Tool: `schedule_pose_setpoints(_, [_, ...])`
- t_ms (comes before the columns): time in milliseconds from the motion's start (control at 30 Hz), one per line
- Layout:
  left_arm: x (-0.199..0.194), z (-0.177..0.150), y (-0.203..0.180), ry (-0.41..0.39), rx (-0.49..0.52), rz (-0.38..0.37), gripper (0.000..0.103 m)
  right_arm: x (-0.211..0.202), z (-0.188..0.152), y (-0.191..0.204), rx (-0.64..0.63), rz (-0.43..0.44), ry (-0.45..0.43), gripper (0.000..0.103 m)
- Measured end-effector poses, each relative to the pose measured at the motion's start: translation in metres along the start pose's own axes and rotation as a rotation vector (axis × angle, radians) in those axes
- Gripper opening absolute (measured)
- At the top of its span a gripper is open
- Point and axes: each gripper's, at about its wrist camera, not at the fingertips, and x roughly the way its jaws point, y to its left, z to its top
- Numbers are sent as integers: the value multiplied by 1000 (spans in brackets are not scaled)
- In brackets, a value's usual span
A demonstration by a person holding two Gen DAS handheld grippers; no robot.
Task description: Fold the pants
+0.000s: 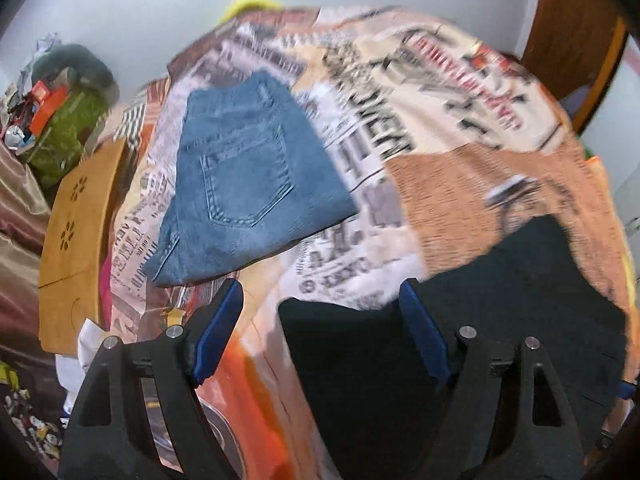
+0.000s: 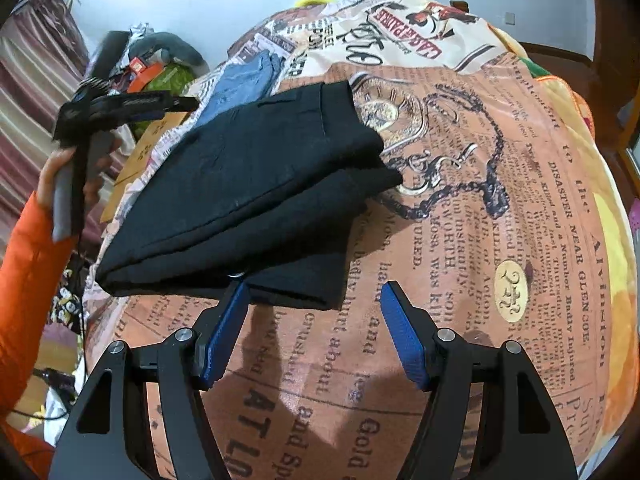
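Observation:
Black pants [image 2: 256, 200] lie folded in a stack on the newspaper-print bedspread [image 2: 460, 240]. They also show in the left wrist view [image 1: 460, 340] just beyond and to the right of my left gripper. My right gripper [image 2: 314, 300] is open and empty, its tips at the near edge of the black stack. My left gripper [image 1: 320, 296] is open and empty above the bed; it shows in the right wrist view [image 2: 132, 104], held up at the left. Folded blue jeans [image 1: 244, 184] lie further back on the bed, also in the right wrist view [image 2: 244, 80].
A wooden chair back [image 1: 76, 240] stands at the bed's left edge. A cluttered pile with a green bag [image 1: 68, 136] sits behind it. A wooden door [image 1: 568, 32] is at the far right. A white wall is behind the bed.

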Motion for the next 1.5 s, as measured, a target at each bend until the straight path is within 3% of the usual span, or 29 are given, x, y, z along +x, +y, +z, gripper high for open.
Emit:
schedule_pose_setpoints(167, [49, -2, 8, 131, 3, -2, 80, 7, 6, -5, 12, -1, -2, 65])
schedule_pose_setpoints(367, [49, -18, 8, 102, 29, -15, 81, 16, 18, -13, 19, -5, -10, 66])
schedule_pose_setpoints(733, [13, -65, 10, 83, 35, 0, 81, 1, 20, -23, 39, -87, -43, 65])
schedule_pose_setpoints(1267, [-68, -154, -24, 11, 16, -113, 81, -60, 2, -19, 51, -113, -155, 66])
schedule_pose_setpoints(1367, [-76, -162, -30, 2, -3, -136, 81, -61, -1, -16, 44, -107, -158, 66])
schedule_pose_setpoints(1500, [-83, -162, -33, -14, 5, -109, 81, -58, -2, -10, 20, -102, -153, 66])
